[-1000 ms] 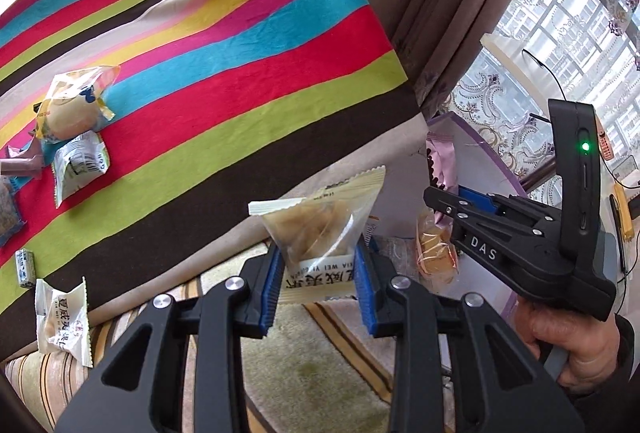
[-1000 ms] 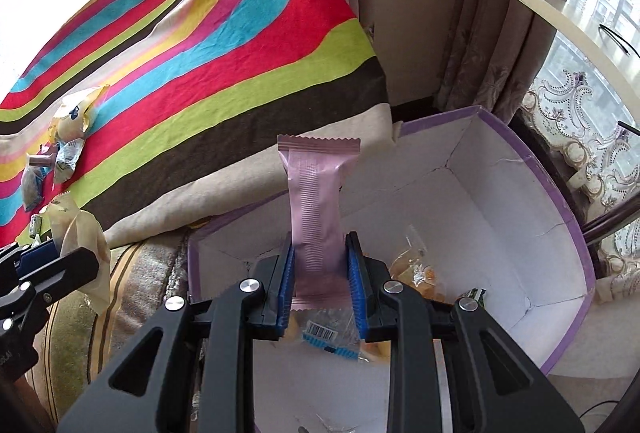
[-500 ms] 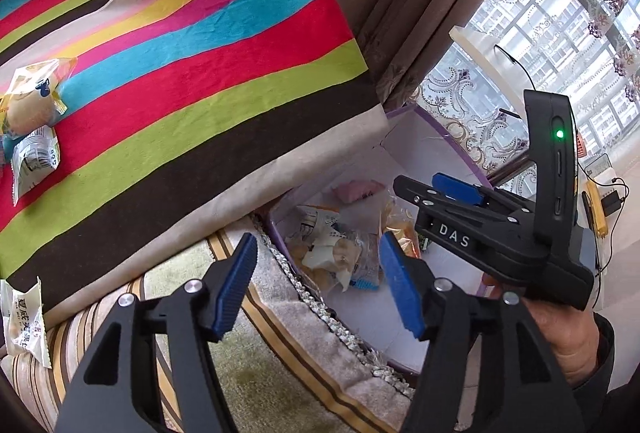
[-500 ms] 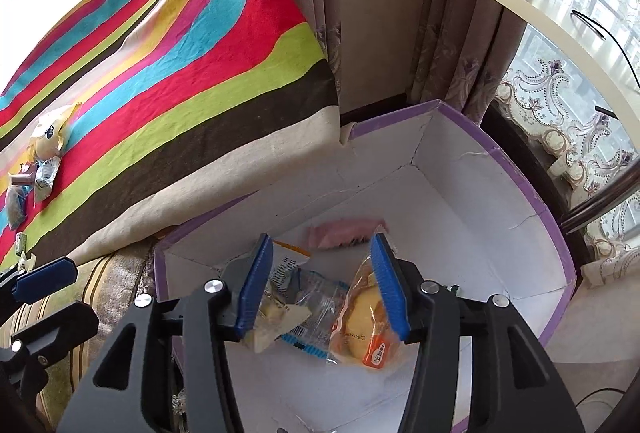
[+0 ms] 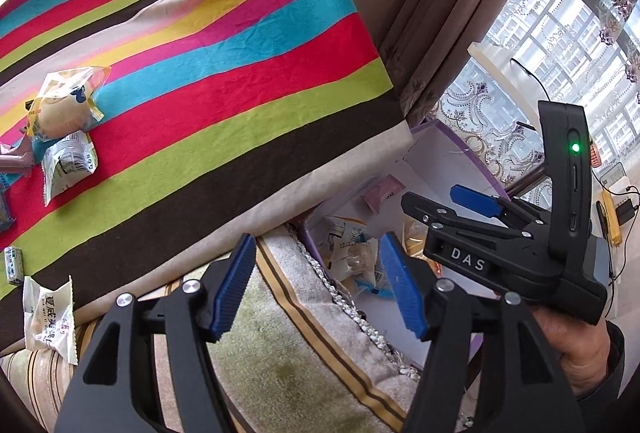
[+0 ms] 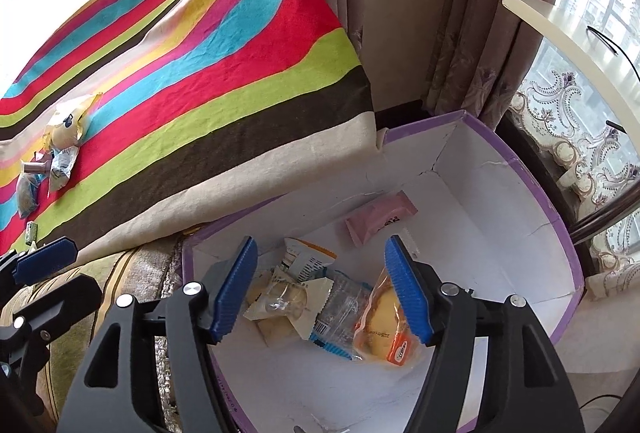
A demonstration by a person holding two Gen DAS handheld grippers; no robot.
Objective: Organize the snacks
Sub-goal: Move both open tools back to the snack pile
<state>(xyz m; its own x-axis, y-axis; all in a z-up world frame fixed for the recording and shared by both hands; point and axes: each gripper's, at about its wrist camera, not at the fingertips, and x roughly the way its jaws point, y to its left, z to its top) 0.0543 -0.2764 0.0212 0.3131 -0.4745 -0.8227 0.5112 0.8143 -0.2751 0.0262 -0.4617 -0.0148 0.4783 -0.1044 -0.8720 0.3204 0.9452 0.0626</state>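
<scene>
My left gripper [image 5: 316,245] stands open and empty over the near rim of the purple-edged white box [image 5: 448,161]. My right gripper [image 6: 322,245] hangs over the box [image 6: 480,193], its jaws opening with nothing between them. In the box lie a pink packet [image 6: 380,219], a pale pastry packet [image 6: 280,301], a yellow cake packet [image 6: 384,329] and a clear packet [image 6: 340,317]. On the striped cloth [image 5: 240,81] rest a yellow bun packet [image 5: 66,101], a white packet [image 5: 68,165] and another white packet [image 5: 48,313] at its near edge.
The box stands on the floor against the cloth-covered table's corner, with curtains [image 6: 460,33] and a window sill [image 6: 560,29] behind it. A striped rug or cushion [image 5: 300,353] lies under my left gripper. A person's hand [image 5: 576,349] holds the right gripper.
Both grippers have opened. The pastry packet left the left jaws and the pink packet left the right jaws; both now lie in the box.
</scene>
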